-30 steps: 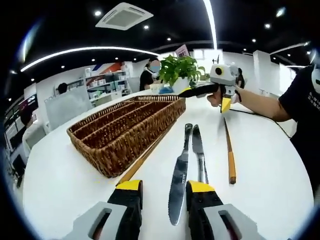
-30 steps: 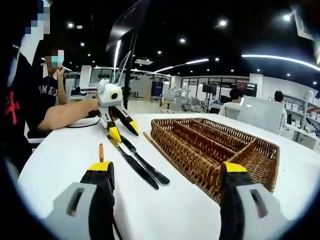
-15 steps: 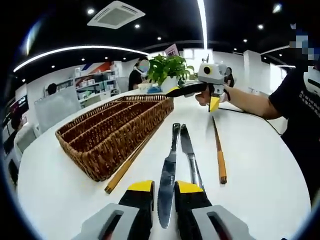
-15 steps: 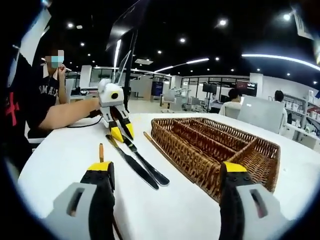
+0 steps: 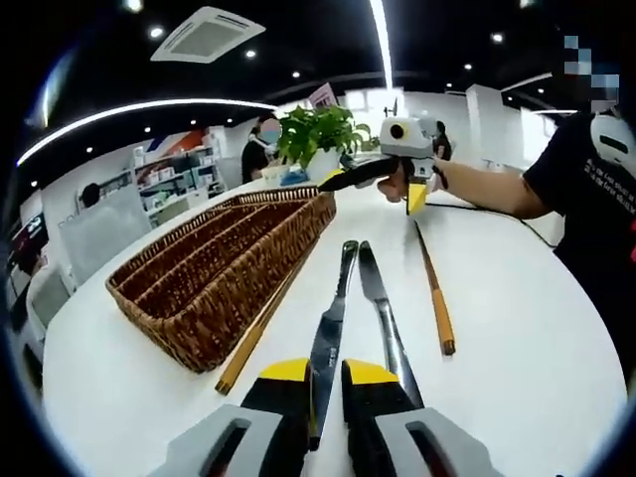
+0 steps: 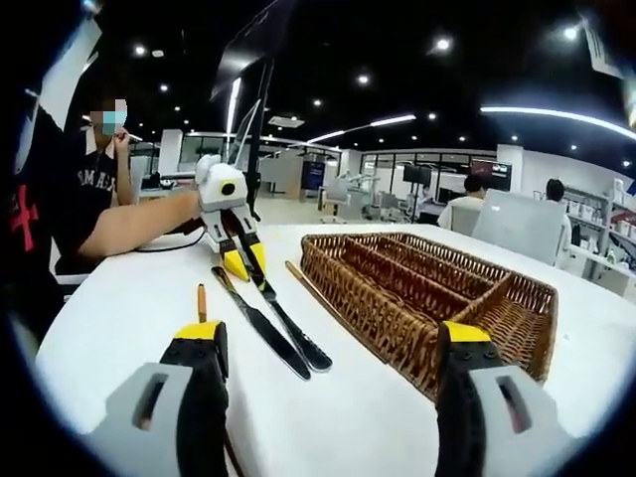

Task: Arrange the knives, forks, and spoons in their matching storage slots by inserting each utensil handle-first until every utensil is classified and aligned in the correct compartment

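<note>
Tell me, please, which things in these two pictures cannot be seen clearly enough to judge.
- Left gripper view: the near end of one knife lies between the left gripper jaws; whether they pinch it cannot be told.
- Left gripper view: the basket near wall hides its compartment floors.
- Right gripper view: the right gripper hides the near part of the chopstick.
- Both views: forks or spoons cannot be made out.

Left gripper view: basket [image 5: 214,273] on the table [image 5: 517,318], toward its left edge. One chopstick [image 5: 260,323] lies along the basket's right wall. Two knives [image 5: 343,308] lie side by side right of it; second chopstick [image 5: 434,293] farther right.
</note>
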`<action>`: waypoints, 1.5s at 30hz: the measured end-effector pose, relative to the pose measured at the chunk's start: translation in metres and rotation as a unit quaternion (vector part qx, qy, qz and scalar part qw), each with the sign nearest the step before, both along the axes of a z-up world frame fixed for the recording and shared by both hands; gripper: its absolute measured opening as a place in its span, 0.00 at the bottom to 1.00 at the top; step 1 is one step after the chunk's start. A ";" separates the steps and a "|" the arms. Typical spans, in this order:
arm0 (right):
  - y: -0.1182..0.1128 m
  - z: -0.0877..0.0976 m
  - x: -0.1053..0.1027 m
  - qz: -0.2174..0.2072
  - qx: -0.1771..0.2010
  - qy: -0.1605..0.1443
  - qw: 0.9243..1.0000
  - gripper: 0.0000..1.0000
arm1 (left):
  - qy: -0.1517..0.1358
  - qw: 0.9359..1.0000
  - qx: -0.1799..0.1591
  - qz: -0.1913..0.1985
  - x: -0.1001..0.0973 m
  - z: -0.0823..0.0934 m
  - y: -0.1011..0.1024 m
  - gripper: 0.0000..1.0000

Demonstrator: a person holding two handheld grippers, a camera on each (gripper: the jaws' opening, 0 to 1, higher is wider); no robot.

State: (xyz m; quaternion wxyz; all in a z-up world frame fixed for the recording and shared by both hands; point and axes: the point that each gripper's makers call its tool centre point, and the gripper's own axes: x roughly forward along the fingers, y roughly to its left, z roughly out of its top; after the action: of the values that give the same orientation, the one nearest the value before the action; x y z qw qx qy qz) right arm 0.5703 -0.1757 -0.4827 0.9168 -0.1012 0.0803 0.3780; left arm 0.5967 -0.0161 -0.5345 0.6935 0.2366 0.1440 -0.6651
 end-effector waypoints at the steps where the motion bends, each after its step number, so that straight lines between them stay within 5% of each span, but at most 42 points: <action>1: 0.000 0.000 0.000 0.000 0.000 0.000 1.000 0.89 | -0.006 1.000 0.002 0.005 0.003 0.001 0.001 0.15; 7: 0.002 -0.002 -0.001 0.003 0.000 0.004 1.000 0.89 | 0.042 0.999 0.000 0.011 0.006 -0.003 0.006 0.14; 10: 0.004 -0.001 -0.002 0.004 0.005 0.004 1.000 0.89 | 0.089 0.996 -0.015 0.010 0.006 -0.004 0.004 0.14; 26: 0.023 -0.007 -0.002 0.035 -0.010 0.019 0.999 0.87 | 0.049 0.998 0.008 -0.031 0.004 -0.001 0.000 0.11; 33: 0.059 0.016 -0.004 0.109 -0.059 0.013 0.992 0.85 | 0.042 0.998 0.006 -0.038 0.005 -0.001 0.001 0.10; 38: 0.079 0.015 0.000 0.156 -0.074 0.052 0.984 0.78 | 0.022 0.999 0.005 -0.023 0.013 0.000 0.000 0.15; 41: 0.089 0.009 0.003 0.170 -0.089 0.046 0.980 0.76 | 0.059 0.998 0.025 -0.009 0.013 -0.001 0.011 0.10; 45: 0.084 0.003 0.004 0.170 -0.097 0.053 0.979 0.79 | 0.039 0.996 0.078 0.005 0.020 0.002 0.020 0.16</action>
State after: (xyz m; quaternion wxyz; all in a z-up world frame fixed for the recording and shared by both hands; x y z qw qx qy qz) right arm 0.5744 -0.0913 -0.4796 0.8192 -0.1816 0.1466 0.5239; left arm 0.6165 0.0036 -0.5326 0.6705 0.2628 0.2233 -0.6569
